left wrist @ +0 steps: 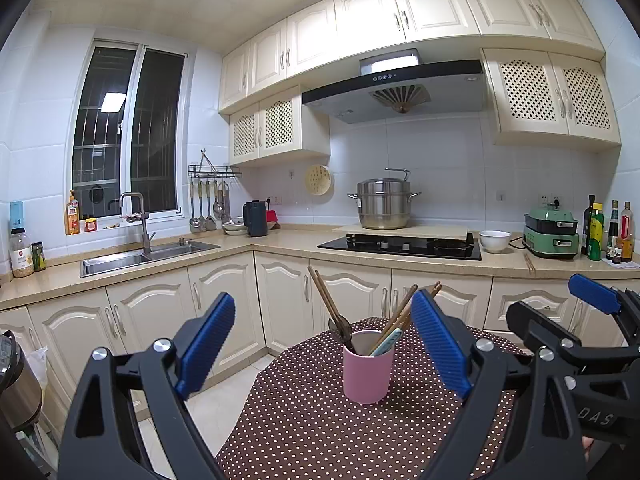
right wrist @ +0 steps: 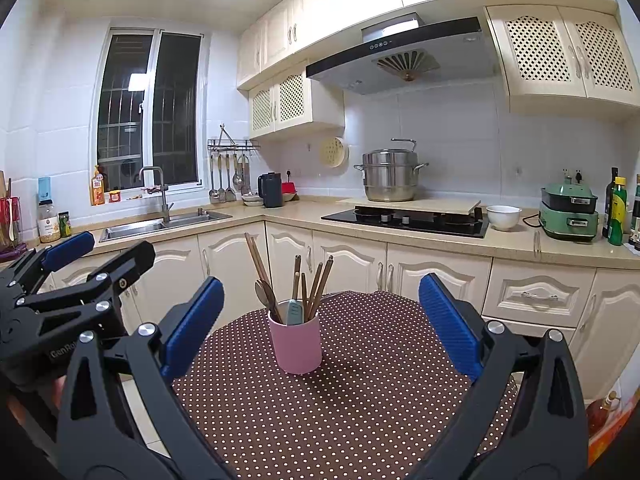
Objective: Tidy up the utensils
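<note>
Two grippers, left gripper (left wrist: 320, 338) and right gripper (right wrist: 322, 318), hang spread and empty over the dotted tablecloth (right wrist: 340, 420); only the pink cup (right wrist: 296, 346) of chopsticks (right wrist: 316, 282) stands between them.

**Cup of utensils on a table, kitchen counter behind**

A cup (right wrist: 297, 346) stands on a table (right wrist: 360, 412), holding chopsticks (right wrist: 316, 284), a spoon (right wrist: 266, 294) and other utensils upright. Behind the table runs a counter (right wrist: 440, 240). On it, a sink (right wrist: 160, 226) lies to the left, a stove (right wrist: 404, 220) in the middle with a pot (right wrist: 390, 178) behind it, and a bowl (right wrist: 503, 217) to the right.
</note>
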Demonstrator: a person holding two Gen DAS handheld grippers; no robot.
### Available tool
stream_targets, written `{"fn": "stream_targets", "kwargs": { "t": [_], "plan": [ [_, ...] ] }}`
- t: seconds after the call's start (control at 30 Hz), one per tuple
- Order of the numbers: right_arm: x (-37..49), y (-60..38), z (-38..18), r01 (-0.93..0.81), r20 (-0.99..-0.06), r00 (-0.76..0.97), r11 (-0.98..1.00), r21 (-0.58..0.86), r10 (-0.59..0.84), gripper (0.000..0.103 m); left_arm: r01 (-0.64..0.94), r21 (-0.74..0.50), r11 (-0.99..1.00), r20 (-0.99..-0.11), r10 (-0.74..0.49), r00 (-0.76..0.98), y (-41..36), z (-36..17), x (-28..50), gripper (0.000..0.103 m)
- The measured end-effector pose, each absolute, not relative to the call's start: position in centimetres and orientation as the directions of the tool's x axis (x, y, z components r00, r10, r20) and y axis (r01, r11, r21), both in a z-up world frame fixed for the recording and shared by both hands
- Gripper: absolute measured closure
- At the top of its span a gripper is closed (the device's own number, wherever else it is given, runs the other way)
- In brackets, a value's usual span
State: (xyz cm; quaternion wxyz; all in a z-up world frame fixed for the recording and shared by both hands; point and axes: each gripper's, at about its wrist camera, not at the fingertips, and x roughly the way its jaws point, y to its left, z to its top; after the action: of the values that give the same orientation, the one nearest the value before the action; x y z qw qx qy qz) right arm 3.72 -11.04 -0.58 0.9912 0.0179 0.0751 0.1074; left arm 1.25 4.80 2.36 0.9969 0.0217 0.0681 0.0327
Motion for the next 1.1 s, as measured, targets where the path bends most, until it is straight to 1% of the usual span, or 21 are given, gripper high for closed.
{"fn": "stream_targets", "kwargs": {
  "t": [0.67,1.1],
  "plan": [
    [3.7,-10.9,-0.8,-0.210,-0.151,0.964,0.976,0.059,0.217,0.007,-0.060,0.049,0.997,-0.142,0.067,0.988,4.7,2.1,1.6,0.015],
    [4.5,-10.9,-1.3,-0.216,-0.177,0.958,0.974,0.072,0.226,0.007,-0.066,0.056,0.996,-0.173,0.075,0.982,4.9,1.3,2.8,0.015]
  ]
}}
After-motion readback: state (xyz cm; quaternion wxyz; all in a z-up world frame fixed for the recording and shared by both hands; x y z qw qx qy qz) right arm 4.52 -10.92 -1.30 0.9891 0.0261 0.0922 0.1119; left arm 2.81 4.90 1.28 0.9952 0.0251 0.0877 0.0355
